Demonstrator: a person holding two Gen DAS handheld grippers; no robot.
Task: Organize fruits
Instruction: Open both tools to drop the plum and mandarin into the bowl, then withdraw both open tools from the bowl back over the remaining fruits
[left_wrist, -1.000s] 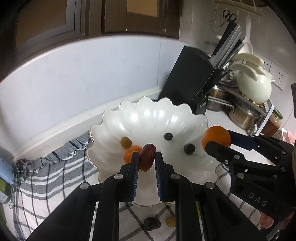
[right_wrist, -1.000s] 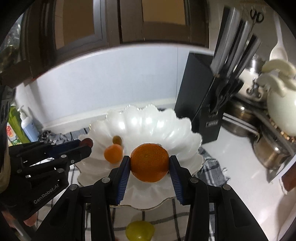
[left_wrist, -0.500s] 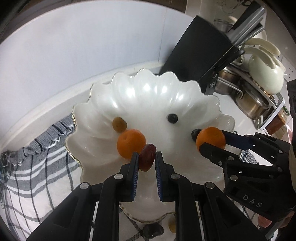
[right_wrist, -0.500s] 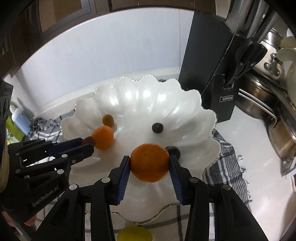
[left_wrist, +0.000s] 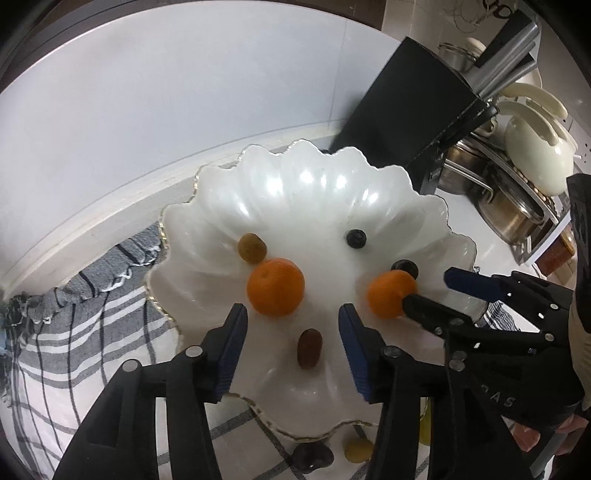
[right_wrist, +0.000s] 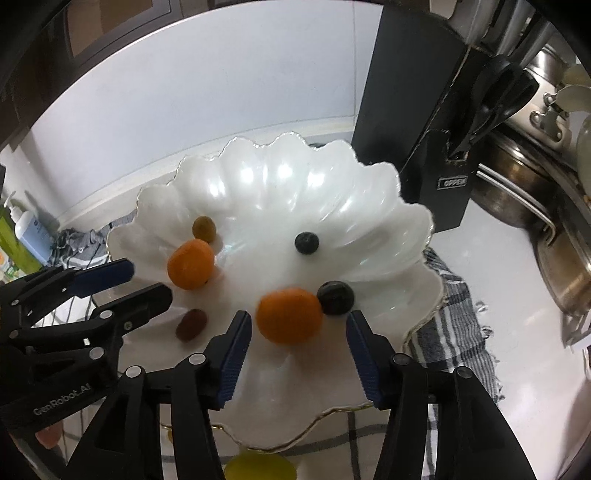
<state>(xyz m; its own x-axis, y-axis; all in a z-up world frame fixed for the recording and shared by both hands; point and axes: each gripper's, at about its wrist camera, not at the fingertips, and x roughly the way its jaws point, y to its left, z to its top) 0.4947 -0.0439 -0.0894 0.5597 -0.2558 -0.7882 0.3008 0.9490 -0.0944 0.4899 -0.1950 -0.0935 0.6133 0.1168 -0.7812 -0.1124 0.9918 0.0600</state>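
Observation:
A white scalloped bowl (left_wrist: 317, 192) (right_wrist: 295, 184) holds two oranges, a red grape, a yellow-brown grape and two dark berries. My left gripper (left_wrist: 291, 332) is open over the bowl's near side; the red grape (left_wrist: 309, 348) (right_wrist: 191, 324) lies free between its fingers, an orange (left_wrist: 275, 287) (right_wrist: 190, 264) just beyond. My right gripper (right_wrist: 298, 341) is open; the second orange (right_wrist: 289, 315) (left_wrist: 390, 293) lies free in the bowl in front of it, touching a dark berry (right_wrist: 335, 297). Another berry (right_wrist: 306, 242) and the yellow-brown grape (left_wrist: 252, 248) lie farther back.
The bowl sits on a striped cloth (left_wrist: 85, 306). A dark grape (left_wrist: 312, 458) and a yellow grape (left_wrist: 357, 449) lie on the cloth in front of the bowl. A black knife block (right_wrist: 421, 110) and steel pots (left_wrist: 506, 206) stand at the right. Bottles (right_wrist: 26, 236) stand at the left.
Both grippers have opened. The red grape has dropped from the left gripper into the bowl, and the orange has dropped from the right gripper into the bowl.

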